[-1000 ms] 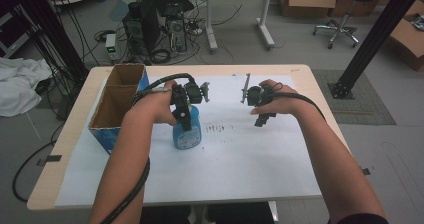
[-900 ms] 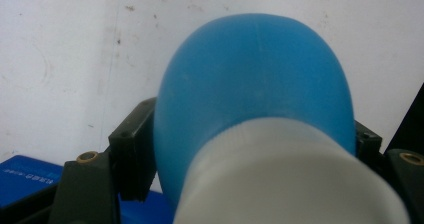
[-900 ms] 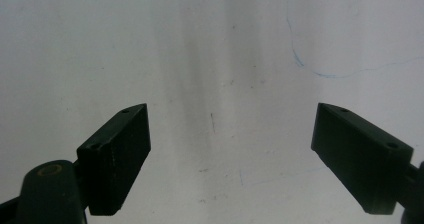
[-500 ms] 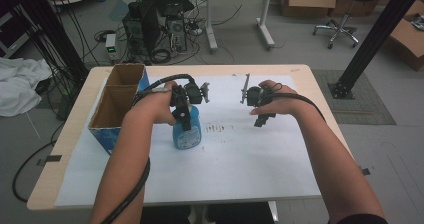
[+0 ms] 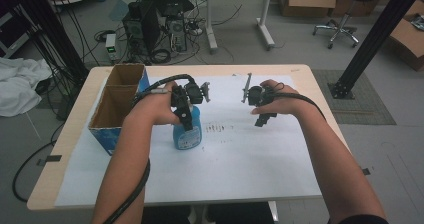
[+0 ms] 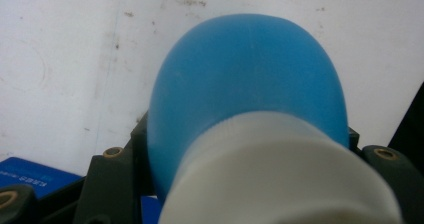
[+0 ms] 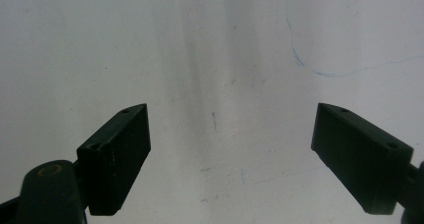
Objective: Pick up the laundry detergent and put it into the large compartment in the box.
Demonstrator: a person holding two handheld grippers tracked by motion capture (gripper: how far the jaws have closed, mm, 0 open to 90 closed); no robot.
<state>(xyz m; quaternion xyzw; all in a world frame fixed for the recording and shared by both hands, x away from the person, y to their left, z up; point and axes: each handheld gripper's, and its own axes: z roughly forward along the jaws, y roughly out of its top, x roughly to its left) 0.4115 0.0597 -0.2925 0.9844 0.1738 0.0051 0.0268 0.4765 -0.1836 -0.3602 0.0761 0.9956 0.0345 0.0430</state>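
From above the table I see my left gripper (image 5: 186,115) clamped on the neck of a blue bottle (image 5: 188,134), which stands upright on the white paper sheet (image 5: 240,164) just beside the cardboard box (image 5: 116,106). Its jaws have just been closing, with the bottle between them. My right gripper (image 5: 261,109) hangs over bare paper well apart to the right, so the left hand is plainly the nearer one. The bottle's long axis runs straight up from the table, and the left gripper comes at it from above and slightly behind.

Along the left gripper's own jaws I look down on the bottle's blue shoulder (image 6: 245,79) and its white cap (image 6: 280,174), wedged between the two black jaws. The white sheet lies below, so the bottle points away from the camera toward the table. I judge that a straight lift along that axis is what comes next.

Along the right gripper (image 7: 230,154) the jaws stand wide with nothing between them, over the paper with a faint blue pen line (image 7: 300,64).
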